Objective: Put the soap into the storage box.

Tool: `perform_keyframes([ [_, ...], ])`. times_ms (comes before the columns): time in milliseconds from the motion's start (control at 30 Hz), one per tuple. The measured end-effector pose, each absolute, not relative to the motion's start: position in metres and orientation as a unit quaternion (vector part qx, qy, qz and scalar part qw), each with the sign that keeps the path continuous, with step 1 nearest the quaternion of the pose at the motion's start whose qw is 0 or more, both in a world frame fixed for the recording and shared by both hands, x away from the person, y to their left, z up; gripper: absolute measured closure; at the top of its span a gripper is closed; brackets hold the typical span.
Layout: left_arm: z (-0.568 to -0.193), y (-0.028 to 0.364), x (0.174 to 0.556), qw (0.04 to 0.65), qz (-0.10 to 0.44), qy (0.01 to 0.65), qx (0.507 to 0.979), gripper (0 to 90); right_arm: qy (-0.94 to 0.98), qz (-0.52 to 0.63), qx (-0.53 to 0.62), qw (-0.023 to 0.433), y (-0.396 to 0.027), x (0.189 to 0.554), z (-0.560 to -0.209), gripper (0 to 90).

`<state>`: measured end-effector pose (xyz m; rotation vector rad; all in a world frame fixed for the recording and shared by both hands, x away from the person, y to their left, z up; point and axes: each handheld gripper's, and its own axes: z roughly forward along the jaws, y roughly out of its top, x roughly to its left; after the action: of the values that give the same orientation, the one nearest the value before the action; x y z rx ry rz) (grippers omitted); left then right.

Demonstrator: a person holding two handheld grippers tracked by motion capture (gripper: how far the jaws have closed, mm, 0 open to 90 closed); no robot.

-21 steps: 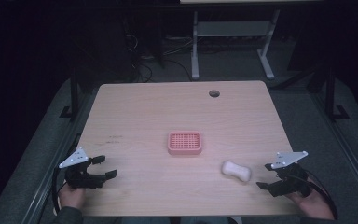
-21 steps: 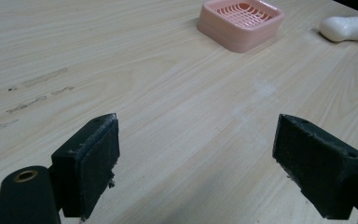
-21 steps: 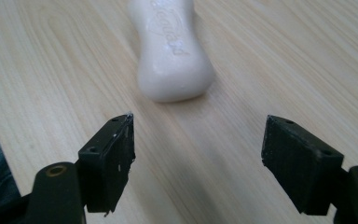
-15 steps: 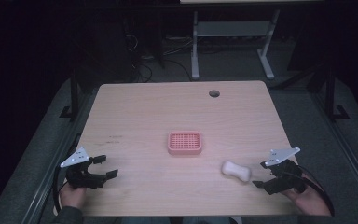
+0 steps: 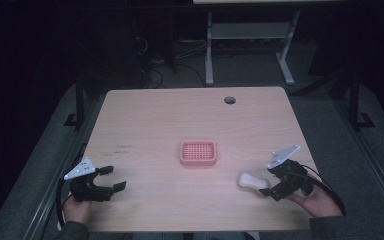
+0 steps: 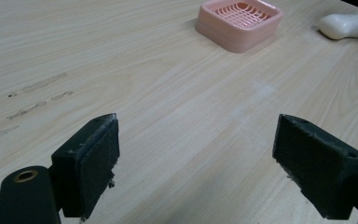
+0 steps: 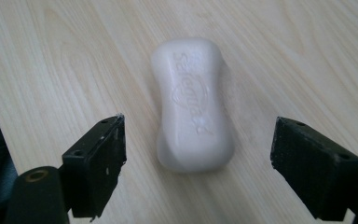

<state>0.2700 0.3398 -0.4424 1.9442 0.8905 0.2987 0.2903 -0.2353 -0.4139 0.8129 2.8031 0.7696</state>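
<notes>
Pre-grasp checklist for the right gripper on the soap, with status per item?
1. Right gripper jaws open: ok.
2. Soap bar centred between the jaws, long axis along them: ok.
3. Pads clear of the soap on both sides: ok.
4. Soap lies flat on the table: ok.
5. Pink soap dish empty and unobstructed: ok.
6. Left gripper open, apart from soap and dish: ok.
</notes>
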Motion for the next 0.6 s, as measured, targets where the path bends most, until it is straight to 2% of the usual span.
perform_keyframes([
  [233, -0.441, 0.342, 0.27, 0.473, 0.123, 0.367, 0.792, 13.9, 0.939, 0.234, 0.243, 0.064, -0.214, 0.302, -0.413, 17.0],
  [600, -0.442, 0.342, 0.272, 0.472, 0.125, 0.366, 0.792, 13.9, 0.958, 0.167, 0.229, 0.043, -0.193, 0.314, -0.426, 29.1],
])
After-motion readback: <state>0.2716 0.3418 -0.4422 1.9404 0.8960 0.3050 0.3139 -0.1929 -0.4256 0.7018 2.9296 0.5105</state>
